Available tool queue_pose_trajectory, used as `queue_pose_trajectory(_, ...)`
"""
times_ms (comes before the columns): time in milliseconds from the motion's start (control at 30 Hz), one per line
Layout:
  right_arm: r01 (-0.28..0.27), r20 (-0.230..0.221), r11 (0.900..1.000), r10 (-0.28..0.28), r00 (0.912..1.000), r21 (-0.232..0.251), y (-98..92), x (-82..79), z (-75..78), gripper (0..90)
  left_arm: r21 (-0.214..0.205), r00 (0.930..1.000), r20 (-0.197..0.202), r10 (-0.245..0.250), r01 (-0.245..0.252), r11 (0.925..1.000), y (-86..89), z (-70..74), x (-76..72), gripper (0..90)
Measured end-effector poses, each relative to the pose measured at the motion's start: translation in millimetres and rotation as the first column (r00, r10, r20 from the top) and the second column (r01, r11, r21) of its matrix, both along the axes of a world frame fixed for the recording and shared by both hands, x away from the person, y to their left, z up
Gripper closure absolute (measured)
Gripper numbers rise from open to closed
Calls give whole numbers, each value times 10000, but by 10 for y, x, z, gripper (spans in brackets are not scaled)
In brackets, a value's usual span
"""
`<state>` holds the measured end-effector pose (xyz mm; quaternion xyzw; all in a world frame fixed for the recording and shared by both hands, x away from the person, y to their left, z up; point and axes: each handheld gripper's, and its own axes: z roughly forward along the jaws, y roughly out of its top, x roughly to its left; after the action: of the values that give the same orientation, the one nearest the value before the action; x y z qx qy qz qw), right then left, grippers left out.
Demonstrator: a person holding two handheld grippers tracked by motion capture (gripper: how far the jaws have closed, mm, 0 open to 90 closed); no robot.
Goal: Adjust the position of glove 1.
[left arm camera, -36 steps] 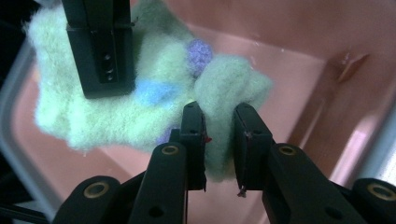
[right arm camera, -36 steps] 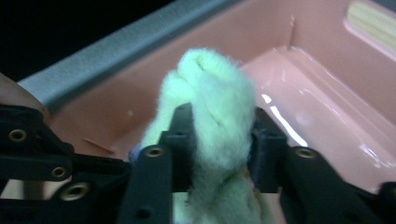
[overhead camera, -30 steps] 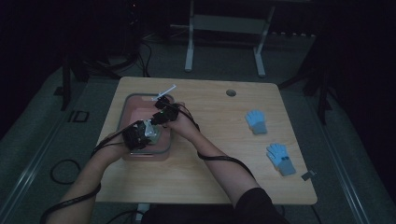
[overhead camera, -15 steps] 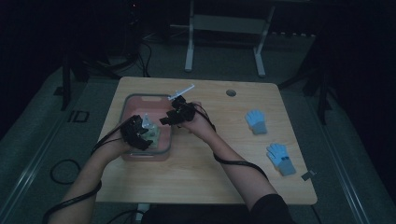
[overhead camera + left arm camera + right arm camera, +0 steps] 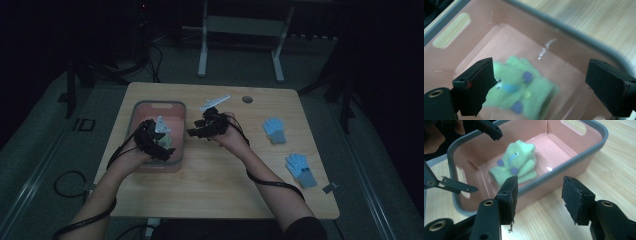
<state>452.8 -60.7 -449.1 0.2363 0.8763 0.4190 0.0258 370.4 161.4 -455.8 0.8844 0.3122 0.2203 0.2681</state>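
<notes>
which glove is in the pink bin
The green glove with blue and purple dots. The two blue gloves lie out on the table.

Green glove (image 5: 517, 162) with blue-purple dots; pink, grey-rimmed bin (image 5: 584, 143).

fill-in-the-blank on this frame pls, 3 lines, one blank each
1. The green glove lies inside the ____ bin.
2. Two ____ gloves lie on the table, right of both grippers.
3. The right gripper has its fingers ____, holding nothing.

Missing words: pink; blue; open
</notes>
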Motion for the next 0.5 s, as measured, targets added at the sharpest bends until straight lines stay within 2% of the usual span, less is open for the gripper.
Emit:
queue_pose_trajectory(100,30,47,10000,-30,10000,-64,-91,-26,-19,468,-344,9998,44,-191,193,9992,-87,34,-23,79)
queue_pose_trajectory(167,36,74,10000,-36,10000,-92,-123,-33,-27,468,-344,9998,44,-191,193,9992,-87,34,-23,78)
queue_pose_trajectory(233,95,164,9998,-92,9998,-191,-202,-50,-45,465,-606,9987,-17,-515,513,9968,-217,66,-60,73)
queue_pose_trajectory(300,166,165,9997,-163,9997,-182,-266,-61,-53,463,-484,9981,112,-607,612,9969,-307,70,-84,73)
queue_pose_trajectory(367,301,226,9993,-296,9993,-205,-337,-75,-55,444,-661,9979,11,-654,653,9957,-381,74,-97,73)
queue_pose_trajectory(500,482,365,9984,-472,9982,-296,-476,-95,-60,445,-1066,9972,166,-730,744,9915,-517,93,-157,73)
